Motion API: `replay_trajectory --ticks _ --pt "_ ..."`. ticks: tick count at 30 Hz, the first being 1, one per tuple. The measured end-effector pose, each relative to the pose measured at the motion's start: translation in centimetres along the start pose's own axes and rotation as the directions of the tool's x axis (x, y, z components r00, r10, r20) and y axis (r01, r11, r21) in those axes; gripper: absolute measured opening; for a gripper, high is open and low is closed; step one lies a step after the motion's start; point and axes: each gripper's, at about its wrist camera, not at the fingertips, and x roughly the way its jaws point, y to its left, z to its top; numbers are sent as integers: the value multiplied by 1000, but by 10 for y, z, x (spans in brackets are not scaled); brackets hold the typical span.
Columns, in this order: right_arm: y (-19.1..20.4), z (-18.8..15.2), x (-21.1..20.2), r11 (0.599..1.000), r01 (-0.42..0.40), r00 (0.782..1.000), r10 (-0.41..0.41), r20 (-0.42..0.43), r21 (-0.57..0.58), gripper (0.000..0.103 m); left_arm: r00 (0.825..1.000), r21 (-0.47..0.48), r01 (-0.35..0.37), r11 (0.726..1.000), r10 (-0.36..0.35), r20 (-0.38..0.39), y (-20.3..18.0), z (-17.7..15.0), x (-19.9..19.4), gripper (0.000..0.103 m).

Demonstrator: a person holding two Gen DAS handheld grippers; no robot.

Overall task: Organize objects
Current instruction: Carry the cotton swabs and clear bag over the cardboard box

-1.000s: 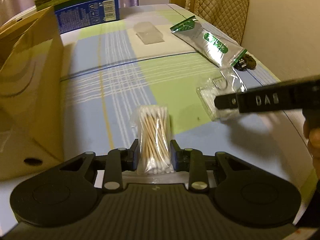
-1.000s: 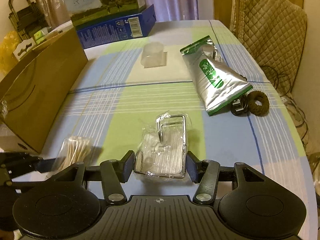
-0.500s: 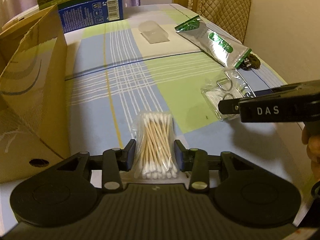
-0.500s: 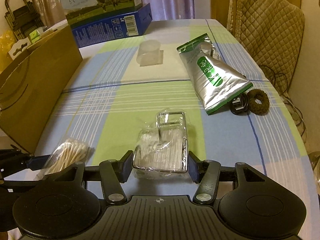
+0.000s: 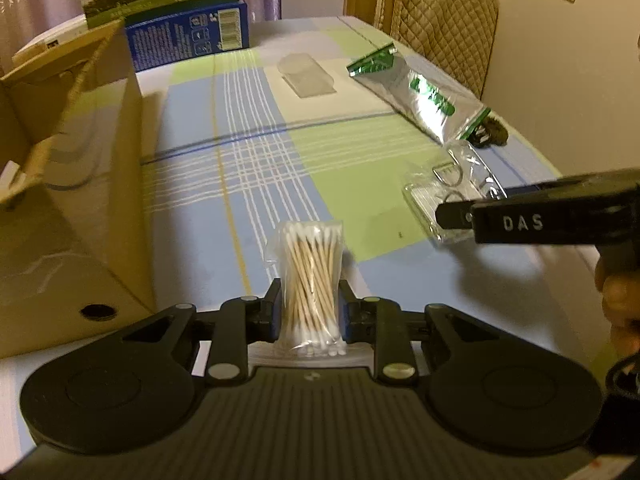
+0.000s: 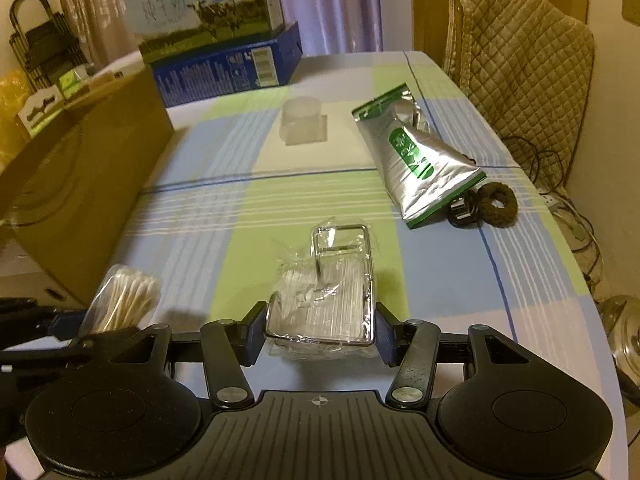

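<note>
My left gripper (image 5: 310,312) is shut on a clear bag of cotton swabs (image 5: 312,284) and holds it above the checked tablecloth; the bag also shows in the right wrist view (image 6: 124,296). My right gripper (image 6: 320,332) is shut on a clear plastic packet with a metal wire holder (image 6: 328,280), lifted off the table; the packet also shows in the left wrist view (image 5: 448,196). An open cardboard box (image 5: 68,184) stands at the left, close to the left gripper.
A silver and green pouch (image 6: 412,156), a brown hair tie (image 6: 498,200), a small black item (image 6: 462,210) and a clear plastic container (image 6: 302,120) lie farther back. A blue milk carton box (image 6: 224,64) stands at the back. A padded chair (image 6: 520,60) is at the right.
Both grippers have risen with their loads. The swab bag now stands more upright in the left gripper, and the box's open top has come into the left view.
</note>
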Motion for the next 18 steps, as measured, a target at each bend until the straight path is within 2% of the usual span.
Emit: replay_trajectory --ticks 8,18 --pt "26 -7 -52 999 -28 999 27 36 16 51 999 -11 3 1000 -3 43 3 0 -43 22" --pt "74 -2 -107 996 -74 992 79 102 -47 51 996 -41 -22 999 26 91 17 -12 -106 22"
